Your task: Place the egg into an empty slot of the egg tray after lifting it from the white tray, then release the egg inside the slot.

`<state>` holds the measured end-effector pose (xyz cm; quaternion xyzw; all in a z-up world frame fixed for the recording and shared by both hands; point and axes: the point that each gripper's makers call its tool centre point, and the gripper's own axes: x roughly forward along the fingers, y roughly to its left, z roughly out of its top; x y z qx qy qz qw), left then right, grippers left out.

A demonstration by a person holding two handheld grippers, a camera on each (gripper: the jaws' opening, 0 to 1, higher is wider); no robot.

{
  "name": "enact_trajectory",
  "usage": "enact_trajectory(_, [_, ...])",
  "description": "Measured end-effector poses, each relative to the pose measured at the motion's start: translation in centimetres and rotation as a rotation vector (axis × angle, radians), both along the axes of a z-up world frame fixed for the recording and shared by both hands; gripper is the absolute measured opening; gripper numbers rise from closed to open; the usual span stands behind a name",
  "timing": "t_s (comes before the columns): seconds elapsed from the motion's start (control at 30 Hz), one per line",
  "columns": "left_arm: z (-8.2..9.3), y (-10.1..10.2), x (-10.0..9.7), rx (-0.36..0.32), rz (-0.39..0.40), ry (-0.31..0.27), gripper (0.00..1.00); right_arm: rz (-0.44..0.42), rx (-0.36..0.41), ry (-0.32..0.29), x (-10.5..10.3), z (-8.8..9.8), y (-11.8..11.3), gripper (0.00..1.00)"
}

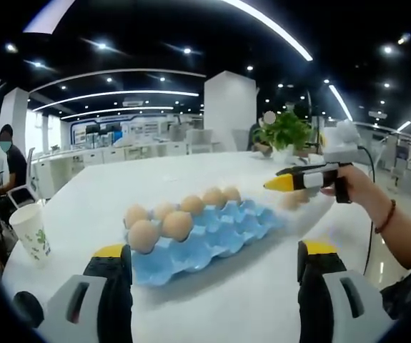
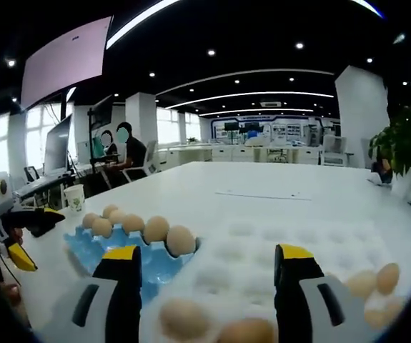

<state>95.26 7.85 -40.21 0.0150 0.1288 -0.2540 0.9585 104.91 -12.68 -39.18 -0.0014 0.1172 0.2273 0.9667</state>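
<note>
The blue egg tray (image 1: 219,232) lies on the white table with several brown eggs (image 1: 177,224) along its left and far slots; the near-right slots are bare. My left gripper (image 1: 215,250) stands open just in front of it, nothing between its jaws. My right gripper (image 1: 298,180), held by a hand, hovers beyond the tray's right end. In the right gripper view, my right gripper (image 2: 206,251) is open over the white tray (image 2: 262,243), where loose eggs (image 2: 184,318) lie near its jaws. The blue egg tray (image 2: 148,261) sits to its left, and the left gripper (image 2: 33,236) shows beyond that.
A paper cup (image 1: 32,232) stands at the table's left edge, and a potted plant (image 1: 284,132) at the far side. More eggs (image 2: 377,280) rest at the white tray's right. People sit at desks (image 2: 123,153) in the background.
</note>
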Motion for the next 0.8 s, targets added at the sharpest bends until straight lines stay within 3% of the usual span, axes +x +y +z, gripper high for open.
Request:
enact_trajectory(0.5, [0.0,-0.1,0.1,0.000,-0.004,0.000,0.98,-0.107,0.009,0.016,0.2,-0.6,-3.9,0.74])
enact_trajectory(0.8, [0.0,-0.3,0.1,-0.002,-0.006,-0.002,0.98,-0.205,0.016,0.016,0.4,-0.8,-6.3,0.58])
